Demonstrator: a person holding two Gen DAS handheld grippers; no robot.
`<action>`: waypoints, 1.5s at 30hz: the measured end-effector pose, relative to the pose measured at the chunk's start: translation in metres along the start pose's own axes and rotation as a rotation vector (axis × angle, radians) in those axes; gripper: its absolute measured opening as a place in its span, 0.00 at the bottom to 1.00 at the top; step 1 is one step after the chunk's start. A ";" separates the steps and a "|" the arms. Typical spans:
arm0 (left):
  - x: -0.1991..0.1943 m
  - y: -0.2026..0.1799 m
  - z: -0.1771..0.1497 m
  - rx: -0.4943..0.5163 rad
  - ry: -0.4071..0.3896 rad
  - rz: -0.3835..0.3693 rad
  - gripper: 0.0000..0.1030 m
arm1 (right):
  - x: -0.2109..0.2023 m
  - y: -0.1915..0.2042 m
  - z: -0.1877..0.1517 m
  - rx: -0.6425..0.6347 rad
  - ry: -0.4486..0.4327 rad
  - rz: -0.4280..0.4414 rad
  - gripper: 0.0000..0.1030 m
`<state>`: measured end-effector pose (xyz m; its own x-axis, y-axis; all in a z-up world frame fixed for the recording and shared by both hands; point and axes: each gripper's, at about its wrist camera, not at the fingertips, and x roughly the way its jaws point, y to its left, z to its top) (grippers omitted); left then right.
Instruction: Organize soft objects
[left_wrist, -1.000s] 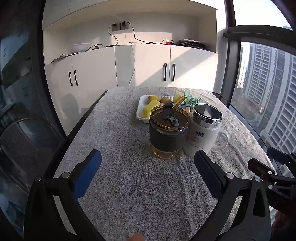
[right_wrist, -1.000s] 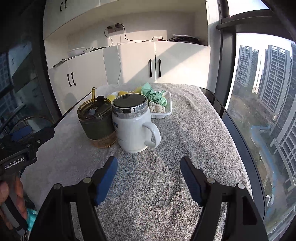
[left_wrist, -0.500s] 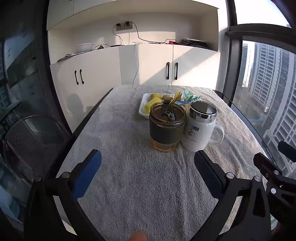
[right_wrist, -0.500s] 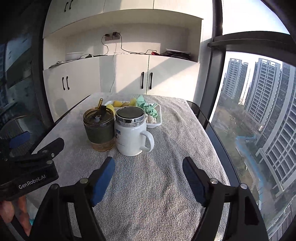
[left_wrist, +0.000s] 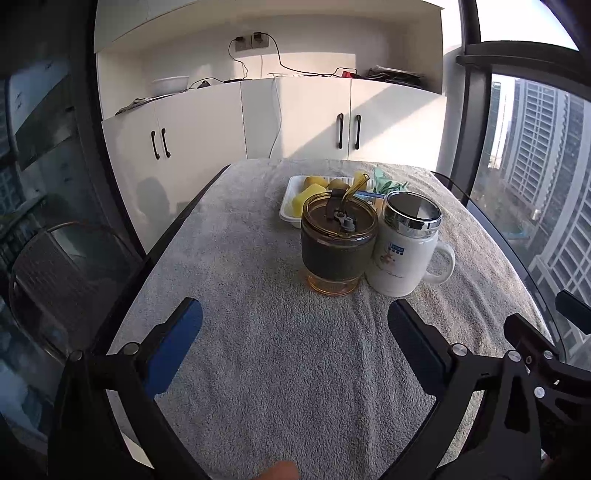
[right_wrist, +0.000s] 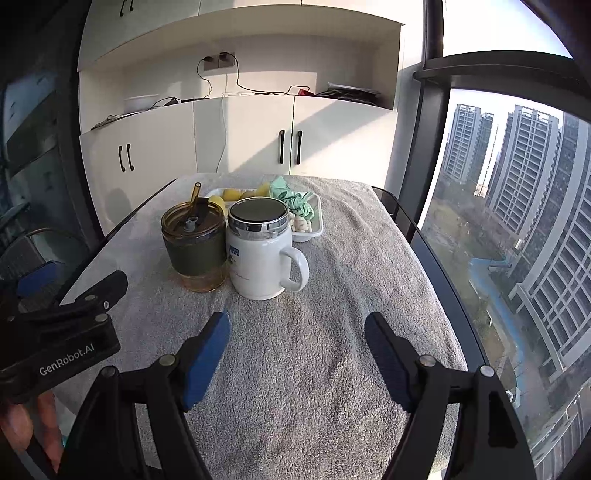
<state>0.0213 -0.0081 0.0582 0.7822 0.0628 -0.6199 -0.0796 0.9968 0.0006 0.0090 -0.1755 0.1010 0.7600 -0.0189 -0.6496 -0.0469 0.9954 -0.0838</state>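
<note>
A white tray (left_wrist: 289, 206) (right_wrist: 317, 226) at the far end of the towel-covered table holds yellow sponge pieces (left_wrist: 308, 192) (right_wrist: 232, 193), a crumpled green cloth (right_wrist: 293, 199) (left_wrist: 384, 181) and small white pieces (right_wrist: 300, 222). In front of it stand an amber glass tumbler (left_wrist: 338, 251) (right_wrist: 195, 247) with a straw and a white lidded mug (left_wrist: 404, 251) (right_wrist: 260, 251). My left gripper (left_wrist: 293, 317) hangs open over bare towel, short of the tumbler. My right gripper (right_wrist: 295, 328) is open too, nothing between its fingers, short of the mug.
The grey towel (left_wrist: 280, 369) (right_wrist: 303, 369) covers the whole tabletop. White cabinets (left_wrist: 295, 122) stand behind the table, a window wall (right_wrist: 517, 221) runs along the right edge and a chair (left_wrist: 59, 280) sits at the left. The left gripper's body (right_wrist: 62, 332) shows in the right view.
Both grippers have drawn back and up a little from the cups, so the tumbler and mug look smaller. The right jaws have spread slightly wider.
</note>
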 end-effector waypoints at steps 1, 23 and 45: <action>0.001 0.000 0.000 -0.002 0.005 0.001 0.99 | 0.001 0.000 0.000 0.000 0.002 0.000 0.76; 0.015 0.000 0.004 -0.010 0.048 -0.059 0.99 | 0.006 0.004 0.001 -0.006 0.027 -0.011 0.76; 0.020 -0.002 0.005 0.008 0.048 -0.060 0.99 | 0.008 0.003 0.002 -0.005 0.030 -0.013 0.76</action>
<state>0.0401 -0.0087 0.0503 0.7552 0.0009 -0.6555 -0.0284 0.9991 -0.0313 0.0158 -0.1725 0.0968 0.7408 -0.0352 -0.6708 -0.0398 0.9946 -0.0961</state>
